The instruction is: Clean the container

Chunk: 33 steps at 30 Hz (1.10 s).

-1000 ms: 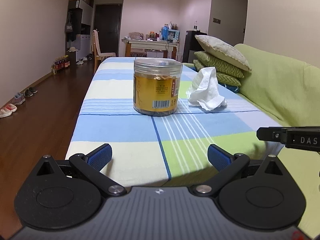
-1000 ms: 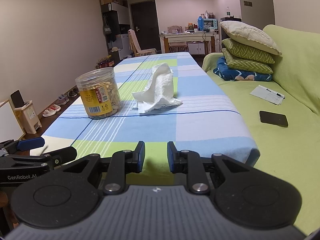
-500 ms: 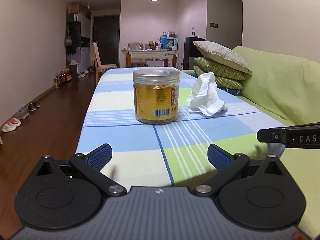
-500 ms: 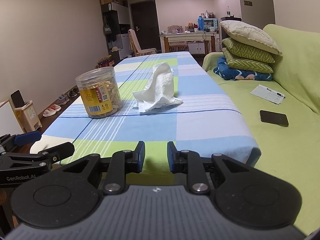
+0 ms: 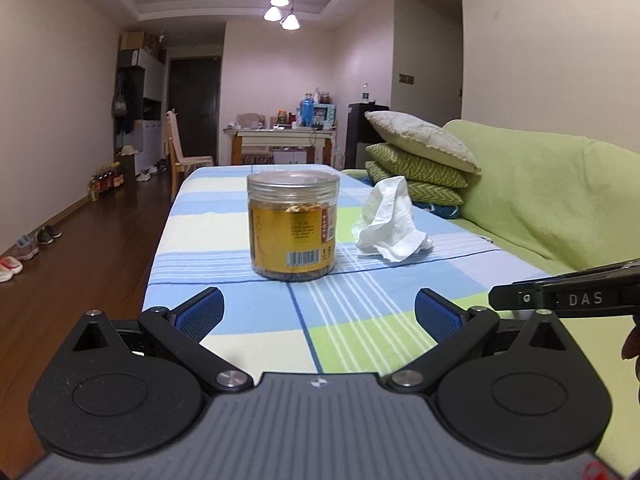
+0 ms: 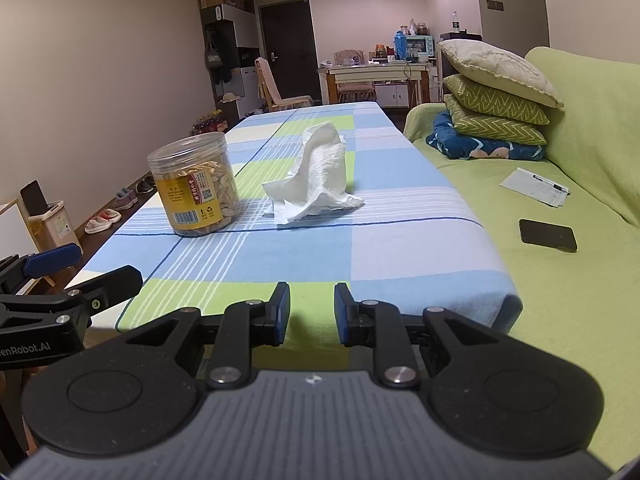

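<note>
A clear plastic jar with a yellow label and a clear lid stands upright on the checked tablecloth; it also shows in the right wrist view. A crumpled white paper towel lies just right of it, also seen in the right wrist view. My left gripper is wide open and empty, in front of the jar and apart from it. My right gripper is empty near the table's front edge, its jaws a narrow gap apart.
A green sofa runs along the table's right side, with stacked pillows, a black phone and a notepad. Wooden floor with shoes lies to the left. A bin stands by the table.
My left gripper has dropped lower and moved a little toward the jar, which now looms taller in its view. My right gripper has barely moved.
</note>
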{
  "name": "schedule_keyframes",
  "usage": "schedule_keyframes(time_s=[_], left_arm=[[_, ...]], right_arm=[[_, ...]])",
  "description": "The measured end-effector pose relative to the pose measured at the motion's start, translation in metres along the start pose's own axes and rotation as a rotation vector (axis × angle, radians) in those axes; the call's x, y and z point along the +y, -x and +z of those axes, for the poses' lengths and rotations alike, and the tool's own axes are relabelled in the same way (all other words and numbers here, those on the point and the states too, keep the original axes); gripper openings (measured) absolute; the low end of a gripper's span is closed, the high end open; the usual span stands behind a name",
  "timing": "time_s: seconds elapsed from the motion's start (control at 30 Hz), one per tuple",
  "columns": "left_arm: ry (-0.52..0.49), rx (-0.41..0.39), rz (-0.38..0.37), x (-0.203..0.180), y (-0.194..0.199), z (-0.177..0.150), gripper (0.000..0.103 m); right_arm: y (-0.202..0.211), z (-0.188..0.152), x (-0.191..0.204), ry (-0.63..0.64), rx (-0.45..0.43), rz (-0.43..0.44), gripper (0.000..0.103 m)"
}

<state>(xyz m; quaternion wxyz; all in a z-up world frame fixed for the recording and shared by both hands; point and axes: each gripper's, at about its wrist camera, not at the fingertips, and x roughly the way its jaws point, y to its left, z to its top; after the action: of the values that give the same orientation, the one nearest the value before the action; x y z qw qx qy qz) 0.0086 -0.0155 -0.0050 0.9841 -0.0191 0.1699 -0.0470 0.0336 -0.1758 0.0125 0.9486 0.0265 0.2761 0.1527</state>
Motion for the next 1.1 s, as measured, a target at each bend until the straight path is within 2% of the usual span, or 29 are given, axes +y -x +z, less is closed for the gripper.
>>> schedule_keyframes(time_s=[0.17,0.33,0.6,0.7,1.1], left_arm=[[-0.023,0.004,0.001,-0.001,-0.001,0.0,0.102],[0.012,0.026,-0.022,0.003,-0.003,0.001,0.102],[0.015,0.08,0.011,0.006,-0.011,0.001,0.102],[0.032,0.089,-0.001,0.008,-0.011,0.002,0.102],[-0.039,0.088,0.009,0.006,-0.018,0.01,0.102]], right_arm=[[0.0,0.0,-0.001,0.0,-0.001,0.0,0.019],[-0.001,0.0,-0.001,0.0,0.001,0.0,0.019],[-0.005,0.003,-0.001,0.004,-0.004,-0.007,0.019],[-0.006,0.005,-0.001,0.006,-0.009,-0.006,0.019],[-0.017,0.023,-0.001,0.034,-0.046,-0.012,0.019]])
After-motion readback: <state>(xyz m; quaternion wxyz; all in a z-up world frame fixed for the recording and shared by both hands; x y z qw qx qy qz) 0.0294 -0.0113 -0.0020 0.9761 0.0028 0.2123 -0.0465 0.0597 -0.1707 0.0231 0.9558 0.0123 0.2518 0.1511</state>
